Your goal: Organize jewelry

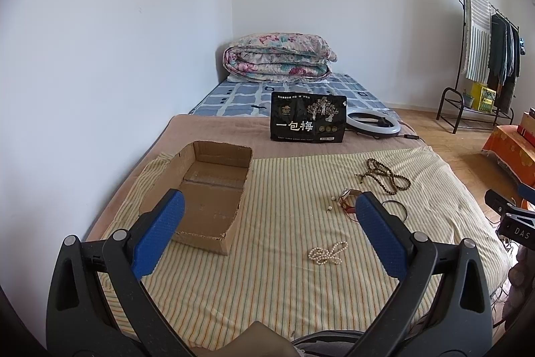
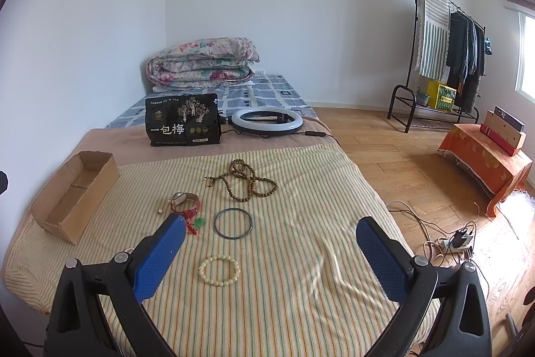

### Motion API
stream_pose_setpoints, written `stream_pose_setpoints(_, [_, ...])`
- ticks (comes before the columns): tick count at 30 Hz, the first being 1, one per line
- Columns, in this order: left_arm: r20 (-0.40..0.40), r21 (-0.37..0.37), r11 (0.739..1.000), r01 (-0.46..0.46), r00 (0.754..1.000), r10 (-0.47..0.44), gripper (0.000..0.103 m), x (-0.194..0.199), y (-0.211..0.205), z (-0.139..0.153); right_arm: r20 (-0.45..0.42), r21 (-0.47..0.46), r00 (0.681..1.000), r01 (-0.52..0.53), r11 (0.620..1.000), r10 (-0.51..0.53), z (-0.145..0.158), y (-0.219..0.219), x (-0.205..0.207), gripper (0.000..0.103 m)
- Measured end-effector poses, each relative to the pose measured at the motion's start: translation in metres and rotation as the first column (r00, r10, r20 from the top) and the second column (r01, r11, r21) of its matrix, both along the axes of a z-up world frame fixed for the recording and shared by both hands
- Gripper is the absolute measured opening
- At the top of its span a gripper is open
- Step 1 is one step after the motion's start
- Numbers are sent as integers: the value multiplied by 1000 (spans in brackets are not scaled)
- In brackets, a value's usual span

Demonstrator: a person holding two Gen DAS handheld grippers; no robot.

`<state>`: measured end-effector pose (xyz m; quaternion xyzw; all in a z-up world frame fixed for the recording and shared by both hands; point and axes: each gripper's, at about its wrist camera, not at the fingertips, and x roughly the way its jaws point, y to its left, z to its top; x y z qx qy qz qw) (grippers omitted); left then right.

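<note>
**Both claws spread wide over the striped cloth, jewelry loose, box bare**

The left gripper (image 1: 269, 231) has its blue fingers far apart and grips nothing; the right gripper (image 2: 271, 248) is the same. Nearest, a white pearl strand (image 1: 327, 253) lies between the left claw's tips, just toward 5 o'clock of their midpoint. In the right view a cream bead bracelet (image 2: 219, 271) sits between the tips, at about 8 o'clock from their midpoint. Beyond it, at 11 o'clock, lies a dark thin bangle (image 2: 233, 222), with a red cord carrying a green piece (image 2: 195, 223) just beside the left fingertip. Farther, a watch (image 2: 183, 199), then long brown prayer beads (image 2: 249, 181) at 12 o'clock. The cardboard box (image 1: 207, 189), at 10 o'clock of the left claw, holds nothing visible. Past the striped cloth (image 2: 301, 256) stand a black snack bag (image 2: 183, 120) and a ring light (image 2: 267, 120).
</note>
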<state>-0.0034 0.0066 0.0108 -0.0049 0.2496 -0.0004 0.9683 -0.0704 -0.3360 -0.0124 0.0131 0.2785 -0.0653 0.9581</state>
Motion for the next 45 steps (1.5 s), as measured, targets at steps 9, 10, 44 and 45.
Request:
stream_pose_setpoints(9, [0, -2, 1000, 0, 1000, 0, 103, 0, 0, 0, -4, -2, 1000, -1, 1000, 1, -1, 1, 1, 103])
stream_pose_setpoints(10, [0, -2, 1000, 0, 1000, 0, 103, 0, 0, 0, -5, -3, 1000, -2, 1000, 2, -2, 1, 1, 103])
stream_pose_setpoints(44, [-2, -6, 1000, 0, 1000, 0, 103, -2, 1, -3, -22, -5, 1000, 2, 1000, -2, -13, -1, 3, 103])
stream_pose_setpoints(45, [-2, -6, 1000, 0, 1000, 0, 103, -2, 0, -5, -24, -4, 1000, 3, 1000, -3, -14, -1, 3, 103])
